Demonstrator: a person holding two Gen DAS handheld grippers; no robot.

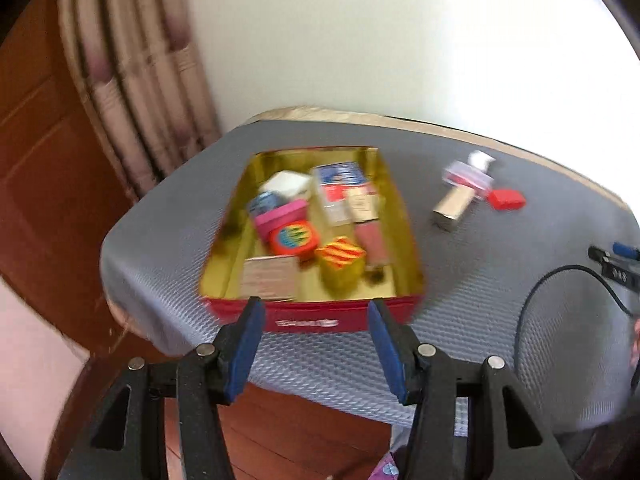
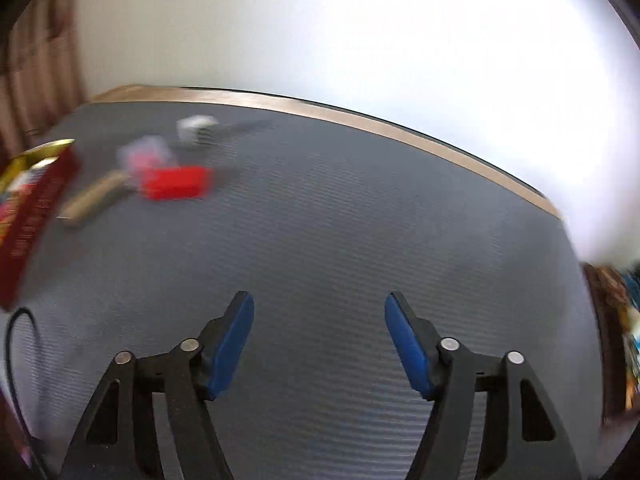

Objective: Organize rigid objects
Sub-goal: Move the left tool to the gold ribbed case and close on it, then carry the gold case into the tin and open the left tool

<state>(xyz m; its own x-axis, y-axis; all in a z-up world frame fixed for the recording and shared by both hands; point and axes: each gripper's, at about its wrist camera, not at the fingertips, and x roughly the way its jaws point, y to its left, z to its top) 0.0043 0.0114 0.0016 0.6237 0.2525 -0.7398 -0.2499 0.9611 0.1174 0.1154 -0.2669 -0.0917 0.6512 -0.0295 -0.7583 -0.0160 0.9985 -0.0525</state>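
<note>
A red tin with a gold inside (image 1: 224, 224) lies on the grey mat and holds several small boxes and packs. My left gripper (image 1: 316, 308) hangs open just in front of the tin's near wall, with nothing between its blue pads. To the tin's right on the mat lie a tan box (image 1: 452, 204), a small red case (image 1: 507, 199), a clear-lidded red pack (image 1: 466, 176) and a white piece (image 1: 481, 159). The blurred right wrist view shows the red case (image 2: 176, 182), the tan box (image 2: 94, 198) and the tin's red side (image 2: 36, 216) far to the left. My right gripper (image 2: 320, 304) is open over bare mat.
The grey textured mat (image 1: 160, 248) covers a small table with a tan rim (image 2: 360, 120) against a white wall. A black cable (image 1: 560, 276) loops at the mat's right side near a dark device (image 1: 616, 266). Curtains and a wooden door stand to the left.
</note>
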